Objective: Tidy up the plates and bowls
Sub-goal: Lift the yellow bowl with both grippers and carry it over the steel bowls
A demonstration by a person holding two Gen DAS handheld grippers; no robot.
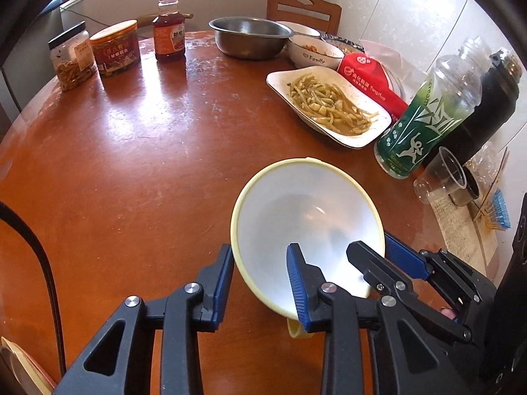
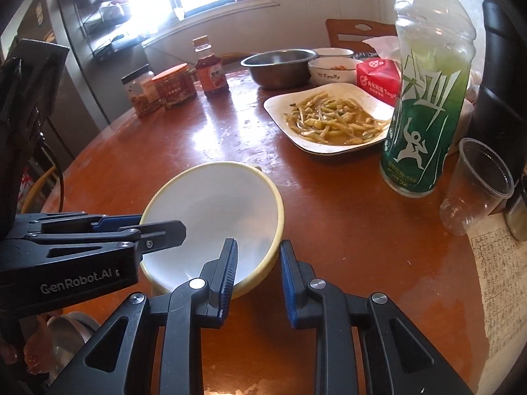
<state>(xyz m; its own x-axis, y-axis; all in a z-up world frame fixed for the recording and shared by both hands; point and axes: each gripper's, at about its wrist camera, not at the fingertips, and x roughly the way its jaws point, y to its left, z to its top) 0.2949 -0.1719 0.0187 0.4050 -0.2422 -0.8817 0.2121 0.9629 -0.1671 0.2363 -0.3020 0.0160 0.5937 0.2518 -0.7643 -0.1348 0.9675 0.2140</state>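
A white plastic bowl [image 1: 306,210] [image 2: 210,204] with a pale yellow rim sits tilted over the near part of the brown round table [image 1: 131,164]. Both grippers hold it by the rim. My left gripper [image 1: 260,253] [image 2: 161,223] is shut on the bowl's left wall, with one finger inside and one outside. On the opposite side, my right gripper [image 2: 258,245] [image 1: 370,242] pinches the rim the same way. Whether the bowl's foot still touches the table I cannot tell. Further back lie a white square plate of green beans [image 1: 329,105] [image 2: 329,115], a steel bowl [image 1: 250,36] [image 2: 280,65] and a white "Family" bowl [image 1: 313,54] [image 2: 332,69].
A green drink bottle [image 1: 425,115] [image 2: 425,115], a clear plastic cup [image 1: 441,177] [image 2: 474,184], a black flask [image 1: 487,105] and a red tissue pack [image 1: 372,79] crowd the right side. Jars [image 1: 115,47] and a sauce bottle [image 1: 168,29] stand at the far left. A chair [image 1: 303,6] stands behind.
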